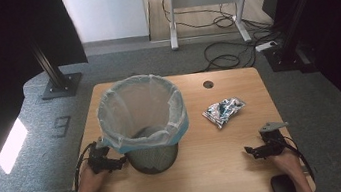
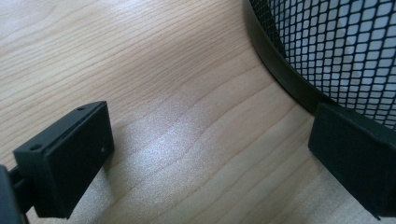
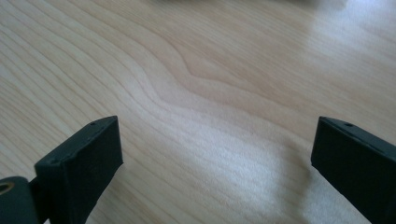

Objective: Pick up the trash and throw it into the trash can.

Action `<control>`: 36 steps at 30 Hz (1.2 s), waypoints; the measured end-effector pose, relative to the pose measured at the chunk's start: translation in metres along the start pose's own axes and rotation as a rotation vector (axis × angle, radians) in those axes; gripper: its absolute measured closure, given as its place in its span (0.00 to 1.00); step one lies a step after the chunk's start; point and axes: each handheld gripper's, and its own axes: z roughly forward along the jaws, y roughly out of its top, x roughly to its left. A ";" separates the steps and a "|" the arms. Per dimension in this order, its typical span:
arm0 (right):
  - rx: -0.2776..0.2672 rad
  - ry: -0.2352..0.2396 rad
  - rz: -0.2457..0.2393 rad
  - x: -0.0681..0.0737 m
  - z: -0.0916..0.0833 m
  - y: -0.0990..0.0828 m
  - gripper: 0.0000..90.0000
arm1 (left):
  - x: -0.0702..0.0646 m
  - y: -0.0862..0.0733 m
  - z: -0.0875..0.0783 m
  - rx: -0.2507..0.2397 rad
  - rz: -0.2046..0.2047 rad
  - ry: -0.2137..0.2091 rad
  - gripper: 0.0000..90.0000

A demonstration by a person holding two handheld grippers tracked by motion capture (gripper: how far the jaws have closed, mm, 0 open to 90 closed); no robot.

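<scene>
A black mesh waste bin (image 1: 152, 154) lined with a pale plastic bag (image 1: 140, 111) stands on the wooden table (image 1: 218, 160), left of centre. A crumpled blue and silver wrapper (image 1: 223, 111) lies to the right of the bin. My left gripper (image 1: 117, 163) rests on the table at the bin's lower left, open, with bare wood between its jaws. In the left gripper view the mesh wall (image 2: 336, 51) curves just beyond one jaw. My right gripper (image 1: 253, 152) sits low at the front right, open over bare wood (image 3: 210, 116), below the wrapper.
A round cable hole (image 1: 208, 84) is at the table's back right. Beyond the table lie grey carpet, black frame posts (image 1: 57, 74), a desk frame (image 1: 205, 0) and loose cables (image 1: 233, 52) on the floor.
</scene>
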 end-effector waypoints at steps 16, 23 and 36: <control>0.024 0.035 -0.001 0.010 0.010 0.042 0.00 | -0.002 -0.001 -0.001 0.000 -0.016 0.017 0.00; 0.013 0.028 -0.026 0.013 0.017 0.065 0.03 | -0.002 -0.001 -0.001 0.000 -0.016 0.017 0.00; 0.017 0.000 -0.059 0.016 0.036 0.110 0.14 | -0.002 -0.001 -0.001 0.000 -0.017 0.017 0.00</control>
